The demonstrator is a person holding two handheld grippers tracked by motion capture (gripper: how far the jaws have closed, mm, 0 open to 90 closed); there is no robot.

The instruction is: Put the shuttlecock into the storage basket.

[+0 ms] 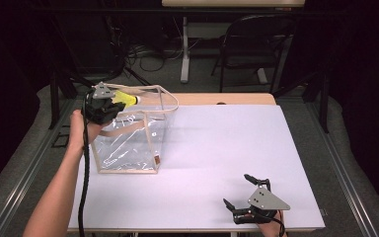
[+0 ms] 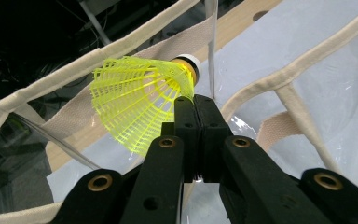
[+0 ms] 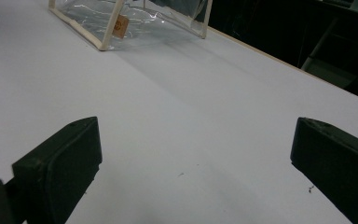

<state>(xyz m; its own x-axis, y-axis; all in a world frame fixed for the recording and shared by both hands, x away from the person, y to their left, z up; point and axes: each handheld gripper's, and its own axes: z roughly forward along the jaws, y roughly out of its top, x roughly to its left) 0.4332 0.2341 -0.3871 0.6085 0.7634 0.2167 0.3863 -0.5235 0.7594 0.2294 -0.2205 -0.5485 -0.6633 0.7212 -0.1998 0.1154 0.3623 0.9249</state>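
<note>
A clear plastic bag with cream fabric trim and straps stands at the table's left. My left gripper hovers over the bag's open top, shut on the skirt of a yellow shuttlecock. In the left gripper view the shuttlecock lies sideways above the closed jaws, its white cork tip toward the bag's far rim. My right gripper rests near the table's front edge at the right, open with nothing between its fingers. The bag stands far beyond them.
The white table top lies bare between the bag and my right gripper. A wooden strip runs along the table's far edge. A dark chair and a table leg stand behind the table.
</note>
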